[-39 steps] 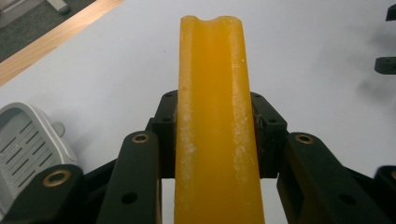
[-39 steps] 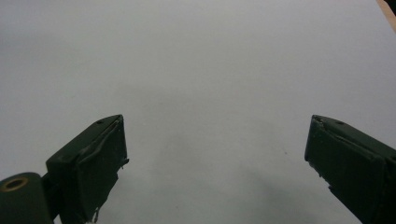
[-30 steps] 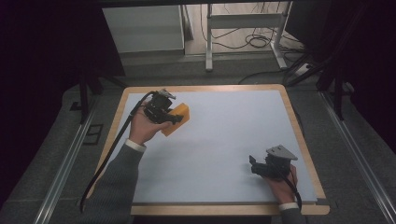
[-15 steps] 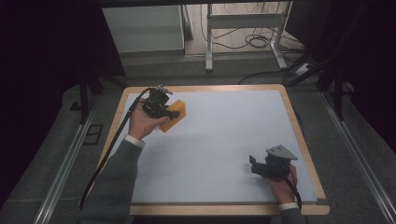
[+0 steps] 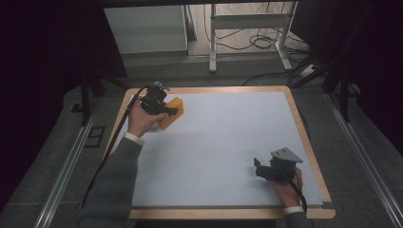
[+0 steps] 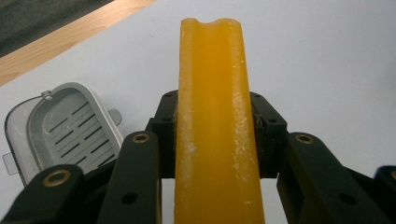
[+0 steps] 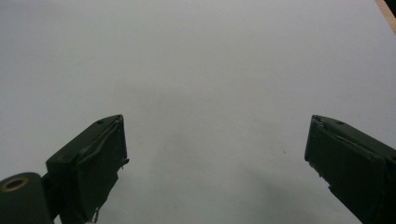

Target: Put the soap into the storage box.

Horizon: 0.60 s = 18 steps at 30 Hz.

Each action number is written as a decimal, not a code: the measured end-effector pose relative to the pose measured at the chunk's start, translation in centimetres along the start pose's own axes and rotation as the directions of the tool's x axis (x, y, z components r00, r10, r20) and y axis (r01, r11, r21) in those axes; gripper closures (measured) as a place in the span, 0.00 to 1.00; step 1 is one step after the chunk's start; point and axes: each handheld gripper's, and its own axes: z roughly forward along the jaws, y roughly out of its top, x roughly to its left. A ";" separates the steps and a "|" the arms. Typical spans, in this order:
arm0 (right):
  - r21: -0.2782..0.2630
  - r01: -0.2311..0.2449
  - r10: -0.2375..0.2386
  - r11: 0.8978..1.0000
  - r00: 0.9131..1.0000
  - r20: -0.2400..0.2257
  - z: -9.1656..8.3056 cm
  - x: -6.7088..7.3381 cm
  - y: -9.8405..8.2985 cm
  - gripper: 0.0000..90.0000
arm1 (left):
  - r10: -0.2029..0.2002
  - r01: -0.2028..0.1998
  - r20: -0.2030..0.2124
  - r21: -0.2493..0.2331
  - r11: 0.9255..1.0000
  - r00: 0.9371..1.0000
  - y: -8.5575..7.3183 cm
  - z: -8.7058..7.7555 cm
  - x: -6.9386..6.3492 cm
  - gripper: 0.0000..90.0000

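Clamping the orange sponge (image 6: 215, 126) between its two black fingers (image 6: 166, 135), the left gripper (image 5: 164, 110) is at the far left corner of the pale worktop (image 5: 223, 137), near the wooden edge. The sponge stands on its narrow side between the fingers, which press it from both sides. Just beside it, a grey slotted tray (image 6: 65, 128) lies flat on the worktop. The right gripper (image 7: 215, 158) is well apart, near the front right, its fingers wide apart with nothing between them.
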 end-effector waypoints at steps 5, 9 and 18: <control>0.001 0.001 -0.001 1.000 1.000 0.002 0.0 0.0 0.0 0.06 | -0.012 0.013 -0.009 0.012 1.000 1.000 0.0 0.5 0.7 0.68; -0.001 -0.002 0.002 1.000 1.000 0.001 0.0 0.0 0.0 0.06 | -0.030 0.030 -0.017 0.001 1.000 0.999 0.0 0.6 1.2 0.68; 0.002 0.002 -0.002 1.000 1.000 0.005 0.0 0.0 0.0 0.06 | -0.079 0.079 -0.036 -0.009 0.997 0.996 -0.3 0.6 2.7 0.68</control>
